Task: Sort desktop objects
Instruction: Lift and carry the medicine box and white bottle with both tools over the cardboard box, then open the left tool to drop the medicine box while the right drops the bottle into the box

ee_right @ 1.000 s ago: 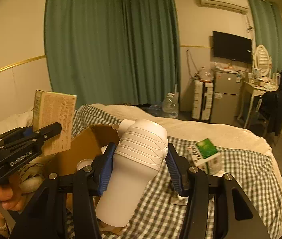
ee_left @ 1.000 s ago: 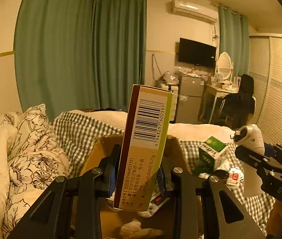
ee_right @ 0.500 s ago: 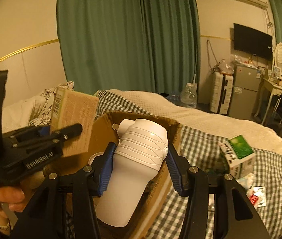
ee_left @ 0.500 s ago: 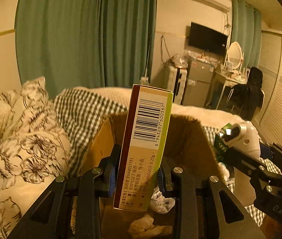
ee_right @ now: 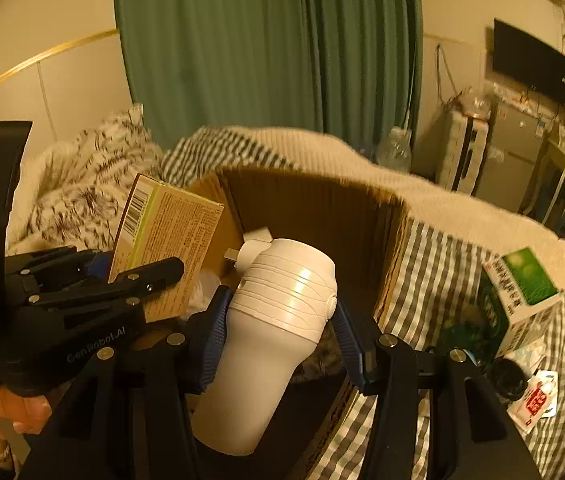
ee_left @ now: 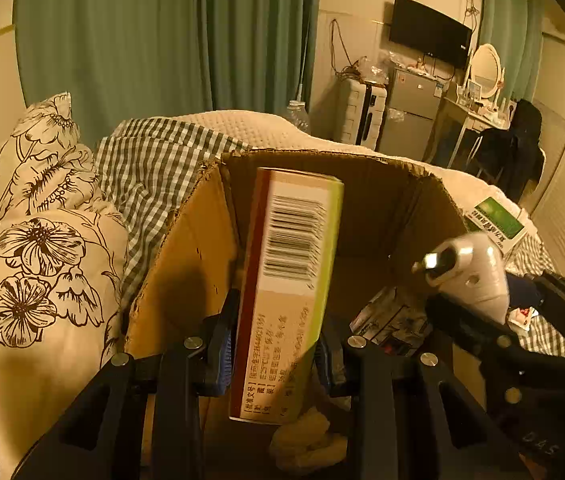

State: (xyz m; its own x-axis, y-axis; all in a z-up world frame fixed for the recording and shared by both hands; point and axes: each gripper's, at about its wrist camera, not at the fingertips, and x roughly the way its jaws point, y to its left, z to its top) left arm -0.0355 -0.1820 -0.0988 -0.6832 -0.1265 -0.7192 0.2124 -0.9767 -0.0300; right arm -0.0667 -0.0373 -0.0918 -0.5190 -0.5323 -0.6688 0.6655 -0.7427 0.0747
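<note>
Now, from the left wrist view, the left gripper (ee_left: 278,356) is clamped narrowly on a tall slim carton (ee_left: 288,292), its blue pads pressing the two broad faces low down, barcode side facing the camera. That carton stands upright over the open cardboard box (ee_left: 186,264), which sits on the bed with its flaps raised; crumpled paper (ee_left: 306,436) and printed packets (ee_left: 394,316) lie on the box floor. At the right, the right gripper (ee_left: 482,320) carries a white bottle (ee_left: 470,272) over the box's right side. A floral pillow (ee_left: 38,272) leans against the box on the left, and a green-and-white carton (ee_left: 494,224) lies on the checked blanket (ee_left: 154,176) beyond. Over to the right wrist view: the right gripper (ee_right: 278,332) stands about half open around the white bottle (ee_right: 274,332), pads squeezing just under its ribbed cap, the bottle tilted over the cardboard box (ee_right: 314,208). To the left, the left gripper (ee_right: 122,280) holds the slim carton (ee_right: 166,252) over the box's left half, a hand (ee_right: 2,412) showing below. Right of the box, the green-and-white carton (ee_right: 522,292) and a small red-printed sachet (ee_right: 534,400) lie on the checked blanket (ee_right: 434,276).
</note>
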